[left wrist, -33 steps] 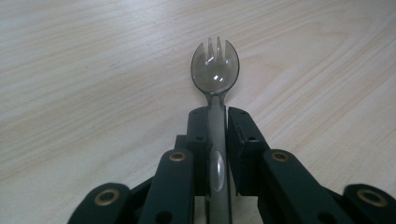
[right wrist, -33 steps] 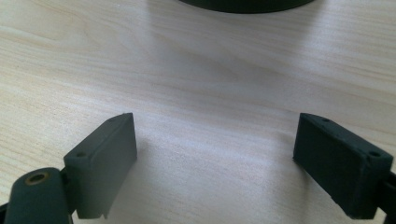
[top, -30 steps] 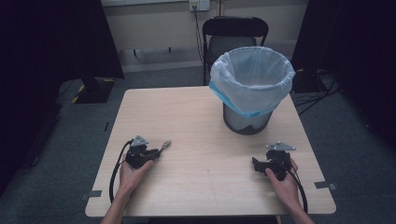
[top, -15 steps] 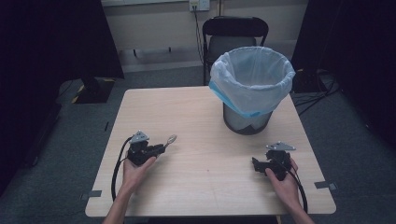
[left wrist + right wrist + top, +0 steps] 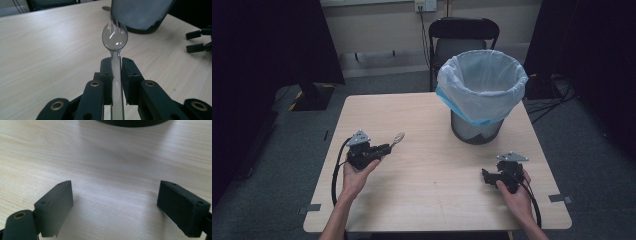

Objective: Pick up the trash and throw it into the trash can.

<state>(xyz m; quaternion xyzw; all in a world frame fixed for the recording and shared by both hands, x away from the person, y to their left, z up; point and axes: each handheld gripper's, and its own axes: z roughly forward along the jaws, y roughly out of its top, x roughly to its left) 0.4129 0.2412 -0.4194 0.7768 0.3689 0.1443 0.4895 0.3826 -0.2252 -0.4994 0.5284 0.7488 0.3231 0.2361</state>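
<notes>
A clear plastic spork [image 5: 115, 37] sticks out from my left gripper [image 5: 116, 65], whose jaws are shut on its handle. In the high view the left gripper [image 5: 386, 148] is held above the left half of the table, with the spork [image 5: 397, 138] pointing toward the bin. A mesh waste bin [image 5: 477, 95] lined with a pale blue bag stands at the back right of the table. My right gripper [image 5: 486, 176] rests low at the front right, open, with bare wood between its pads [image 5: 55, 205].
The light wooden table [image 5: 432, 200] ends close behind the bin. A black chair [image 5: 462, 42] stands beyond the far edge. The bin's mesh base [image 5: 140, 15] and the right gripper's jaws [image 5: 197, 41] appear ahead in the left gripper view.
The left gripper, with the spork in it, has lifted a little and shifted slightly away from the person. The right gripper has stayed put.
</notes>
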